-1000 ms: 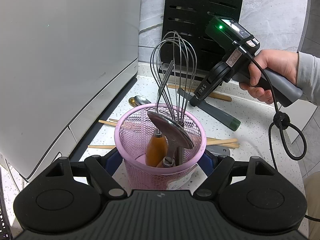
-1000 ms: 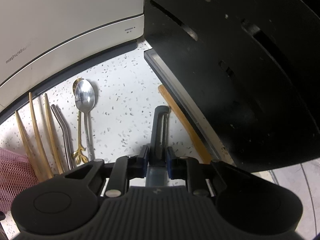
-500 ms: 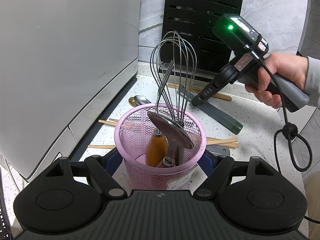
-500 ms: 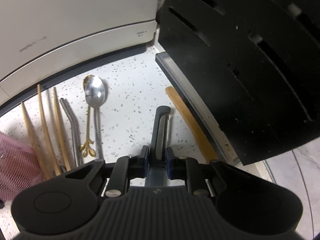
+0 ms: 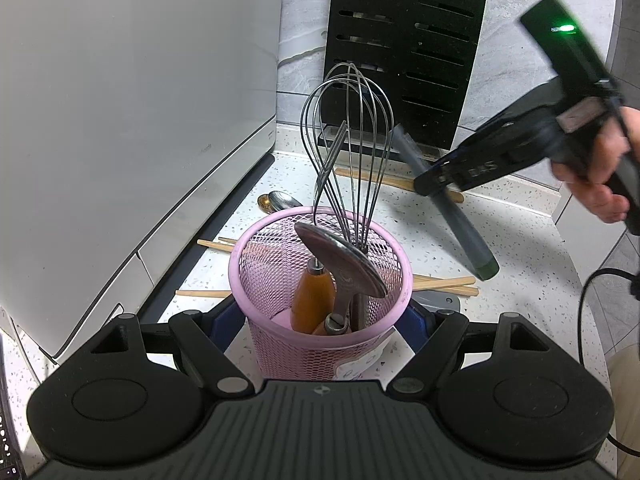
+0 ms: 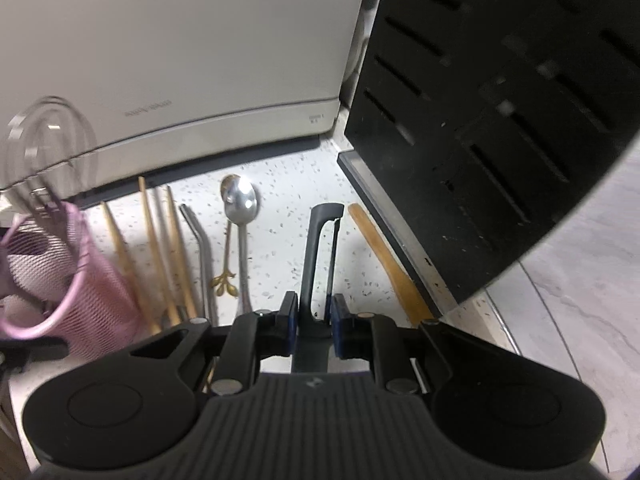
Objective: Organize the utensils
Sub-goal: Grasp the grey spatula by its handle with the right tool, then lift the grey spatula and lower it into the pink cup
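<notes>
A pink mesh cup [image 5: 320, 344] stands on the speckled counter, and my left gripper [image 5: 324, 320] is shut on its sides. A wire whisk [image 5: 348, 140], a large metal spoon [image 5: 344, 260] and an orange-handled tool [image 5: 312, 300] stand inside it. My right gripper [image 6: 314, 320] is shut on a dark grey peeler [image 6: 320, 256], whose blade end points forward. In the left wrist view this peeler [image 5: 468, 236] hangs tilted above the counter, right of the cup, in the right gripper [image 5: 434, 182], which a hand [image 5: 600, 176] holds.
Wooden chopsticks [image 6: 156, 248], a bent metal straw [image 6: 200, 248], a silver spoon [image 6: 240, 204], a gold spoon [image 6: 226, 280] and a wooden utensil [image 6: 384, 256] lie on the counter. A black slotted rack [image 6: 480, 120] stands behind, with a white appliance [image 6: 180, 60] on the left.
The right gripper has risen and swung right with the peeler, lifting it off the counter. The pink cup has come into the right wrist view. The left gripper kept still.
</notes>
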Motion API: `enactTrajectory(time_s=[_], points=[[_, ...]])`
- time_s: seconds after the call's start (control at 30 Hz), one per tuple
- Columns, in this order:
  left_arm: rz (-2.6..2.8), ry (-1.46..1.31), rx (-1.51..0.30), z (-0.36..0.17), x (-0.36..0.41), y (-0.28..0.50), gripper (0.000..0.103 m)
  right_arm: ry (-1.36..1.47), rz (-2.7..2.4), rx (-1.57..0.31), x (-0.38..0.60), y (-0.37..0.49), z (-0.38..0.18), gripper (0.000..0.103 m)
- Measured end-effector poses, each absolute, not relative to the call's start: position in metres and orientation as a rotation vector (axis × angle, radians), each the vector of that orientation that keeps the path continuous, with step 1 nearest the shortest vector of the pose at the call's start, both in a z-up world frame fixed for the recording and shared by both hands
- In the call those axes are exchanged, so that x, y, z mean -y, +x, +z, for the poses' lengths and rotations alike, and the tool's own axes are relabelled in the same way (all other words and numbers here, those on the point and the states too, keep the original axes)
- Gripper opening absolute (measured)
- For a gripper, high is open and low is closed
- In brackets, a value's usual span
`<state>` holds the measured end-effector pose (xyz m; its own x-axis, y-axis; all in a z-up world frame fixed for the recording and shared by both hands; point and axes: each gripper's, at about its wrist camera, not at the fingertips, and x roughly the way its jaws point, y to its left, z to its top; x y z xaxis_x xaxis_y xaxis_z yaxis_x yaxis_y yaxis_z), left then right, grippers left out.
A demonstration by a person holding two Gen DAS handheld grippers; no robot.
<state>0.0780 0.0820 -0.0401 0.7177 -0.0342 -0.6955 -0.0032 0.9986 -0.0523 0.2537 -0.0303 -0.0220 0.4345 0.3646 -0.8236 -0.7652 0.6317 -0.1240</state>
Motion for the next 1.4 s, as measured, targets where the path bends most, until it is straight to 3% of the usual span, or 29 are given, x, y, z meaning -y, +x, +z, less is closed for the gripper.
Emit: enactTrajectory(time_s=[0.4,0.9,1.4], points=[[-0.016,-0.053,-0.769,-0.040,-0.082,0.079,0.092,-0.358,0.782,-0.753,0.076,0.215,0.014,0.014],[-0.014,-0.059,-0.765,-0.039,-0.082,0.078,0.092,-0.089,0.930,-0.491,0.085,0.163,0.072,0.014],[-0.011,-0.067,-0.761,-0.039,-0.083,0.075,0.092,-0.103,1.054,-0.435,0.041,0.146,0.062,0.014]])
